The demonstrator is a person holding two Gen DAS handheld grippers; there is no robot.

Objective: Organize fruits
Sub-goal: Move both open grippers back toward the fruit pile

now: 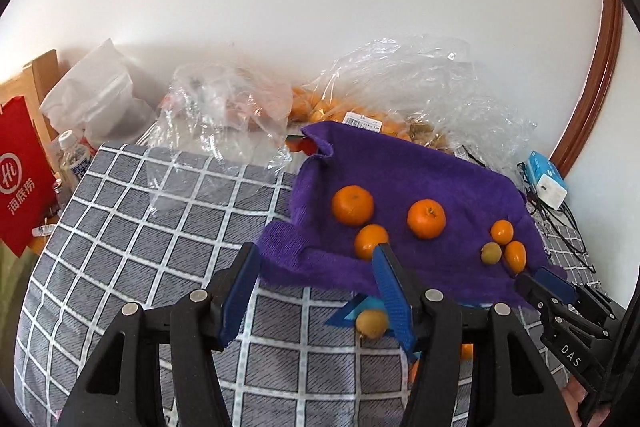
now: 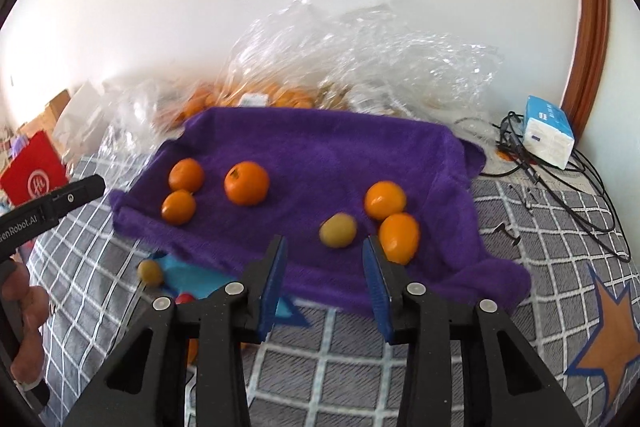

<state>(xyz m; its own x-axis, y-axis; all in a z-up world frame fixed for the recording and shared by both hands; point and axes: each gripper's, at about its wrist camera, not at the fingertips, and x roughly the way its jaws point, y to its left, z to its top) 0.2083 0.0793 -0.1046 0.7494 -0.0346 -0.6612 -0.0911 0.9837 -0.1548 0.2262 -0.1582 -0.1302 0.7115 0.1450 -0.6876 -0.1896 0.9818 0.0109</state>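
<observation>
fruit spread on purple towel, both grippers empty

purple towel point(image 2: 320, 147) lies rumpled on a grey checked bedcover point(image 1: 160, 227), its near edge folded over. on it, at the left: three mandarins, one large point(image 2: 246, 183), two smaller point(image 2: 186, 174) point(image 2: 178, 207), these two touching. at the right: a round orange fruit point(image 2: 385, 200) touching an oval orange one point(image 2: 399, 238), with a yellow-green fruit point(image 2: 338, 230) just beside them.

off the towel, on the bedcover near its front-left corner, a second yellow-green fruit point(image 2: 150, 271) sits on a blue printed patch.

left gripper point(image 1: 316, 255): jaws apart, nothing between the blue pads; it hangs over the towel's near-left edge. in its own view the right finger overlaps a small mandarin point(image 1: 370, 241), contact unclear.

right gripper point(image 2: 325, 247): jaws apart, pads gripping nothing; the yellow-green fruit on the towel sits just beyond the gap, the oval orange fruit just beside the right finger. view slightly blurred.

behind the towel, against the white wall: crumpled clear plastic bags point(image 1: 420, 87) with more orange fruit inside. tissue pack point(image 2: 548, 135) and black cables point(image 2: 580, 195) at the right; red bag point(image 1: 22, 171) at the left.
</observation>
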